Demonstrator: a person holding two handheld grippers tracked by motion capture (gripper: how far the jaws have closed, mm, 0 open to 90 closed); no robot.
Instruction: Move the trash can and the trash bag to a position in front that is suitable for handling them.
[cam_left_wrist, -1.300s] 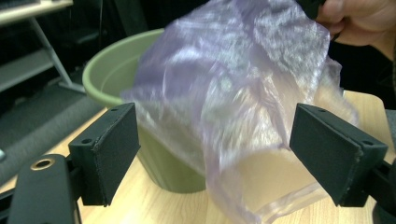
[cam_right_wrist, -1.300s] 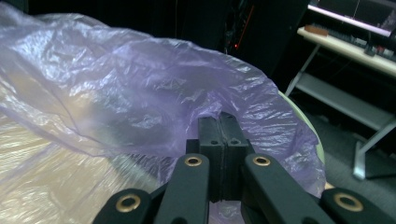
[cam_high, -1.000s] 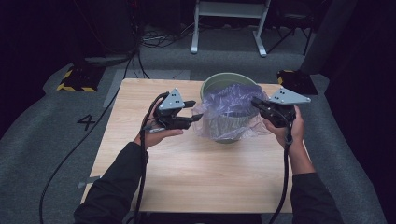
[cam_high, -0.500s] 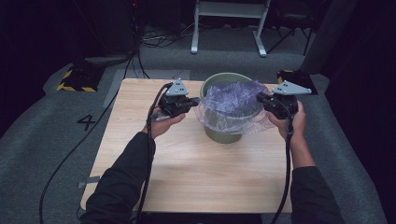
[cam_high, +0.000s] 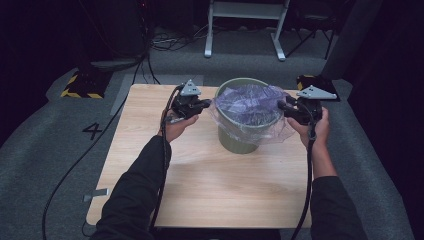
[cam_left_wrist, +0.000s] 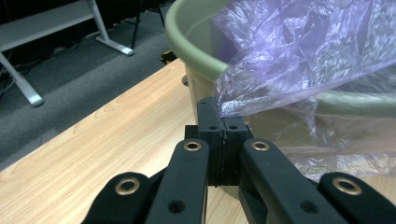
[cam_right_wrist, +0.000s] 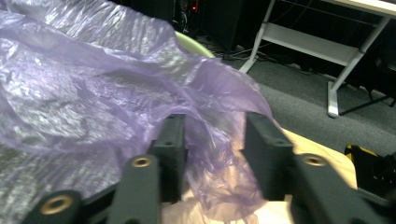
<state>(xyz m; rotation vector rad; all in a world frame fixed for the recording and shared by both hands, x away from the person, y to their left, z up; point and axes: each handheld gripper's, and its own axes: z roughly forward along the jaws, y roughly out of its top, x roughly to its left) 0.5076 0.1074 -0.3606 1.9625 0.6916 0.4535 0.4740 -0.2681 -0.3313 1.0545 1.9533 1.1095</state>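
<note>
Pale wood table (cam_high: 210, 185) carries the green bin (cam_high: 240, 142), which stands toward its far edge, and over the bin's rim we are spreading the thin purple bag (cam_high: 247, 102). Our left gripper (cam_left_wrist: 219, 135) is clamped tight on the bag's edge just outside the rim. Our right gripper (cam_right_wrist: 212, 140) has just been opening; its jaws stand apart with film loose between them, pressing on nothing. The risk we see lies on the right: unheld there, the film may slide back into the bin. A hard pull from the left could also tear so thin a sheet, or drag the light bin sideways.
</note>
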